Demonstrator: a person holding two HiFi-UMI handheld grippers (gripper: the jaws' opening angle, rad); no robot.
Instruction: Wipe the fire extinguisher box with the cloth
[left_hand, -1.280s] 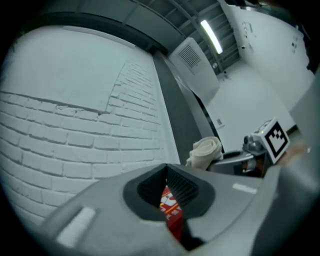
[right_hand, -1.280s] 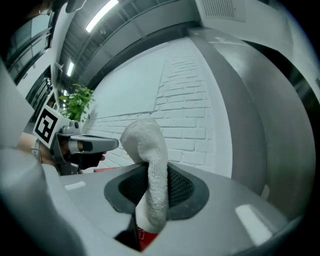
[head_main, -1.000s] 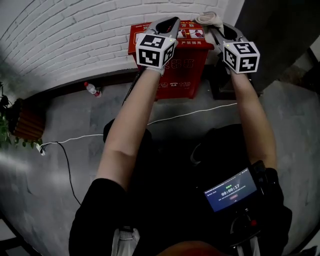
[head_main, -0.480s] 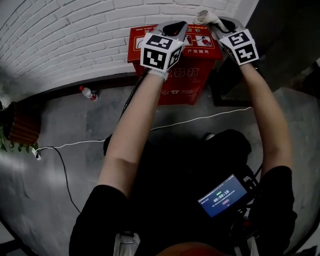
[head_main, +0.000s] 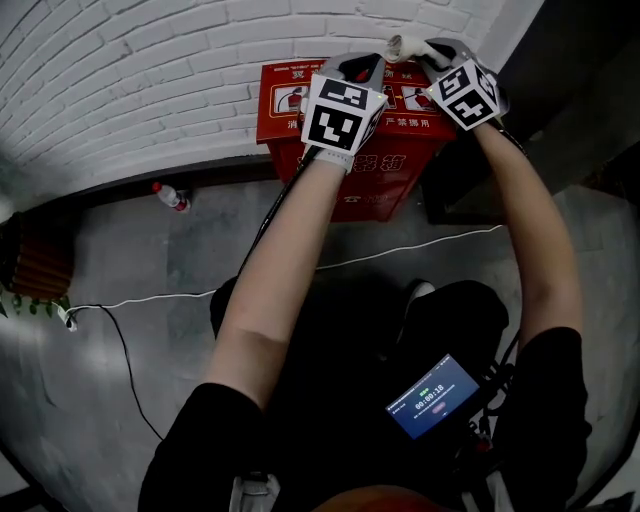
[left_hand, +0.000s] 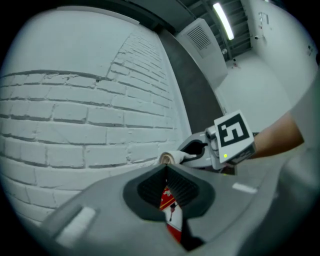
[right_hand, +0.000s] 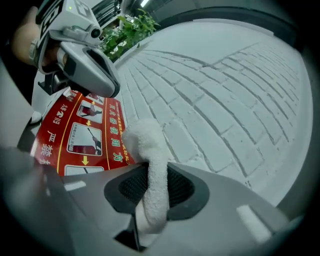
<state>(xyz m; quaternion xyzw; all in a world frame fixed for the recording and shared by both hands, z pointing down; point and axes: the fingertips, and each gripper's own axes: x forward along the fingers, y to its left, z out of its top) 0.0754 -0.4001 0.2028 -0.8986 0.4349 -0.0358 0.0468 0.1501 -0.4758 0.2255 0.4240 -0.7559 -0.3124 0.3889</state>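
The red fire extinguisher box (head_main: 300, 110) stands on the floor against the white brick wall; its lid with instruction pictures (right_hand: 82, 135) faces up. My right gripper (head_main: 418, 48) is shut on a white cloth (head_main: 398, 43), which it holds at the lid's back edge near the right corner. The cloth (right_hand: 150, 165) stands up between the jaws. My left gripper (head_main: 362, 66) hovers over the middle of the lid, shut with nothing in it; a sliver of red box (left_hand: 169, 210) shows below its jaws. From the left gripper view, the right gripper (left_hand: 197, 150) and cloth (left_hand: 170, 158) lie just ahead.
A brick wall (head_main: 130, 70) runs right behind the box. A plastic bottle (head_main: 168, 196) lies on the floor to the left, by a plant pot (head_main: 35, 262). A white cable (head_main: 420, 244) crosses the floor. A dark doorway (head_main: 570, 90) is at right. A lit screen (head_main: 435, 397) hangs near my waist.
The right gripper has carried the cloth leftward along the lid's back edge. The left gripper has shifted a little right over the lid. Both stay shut.
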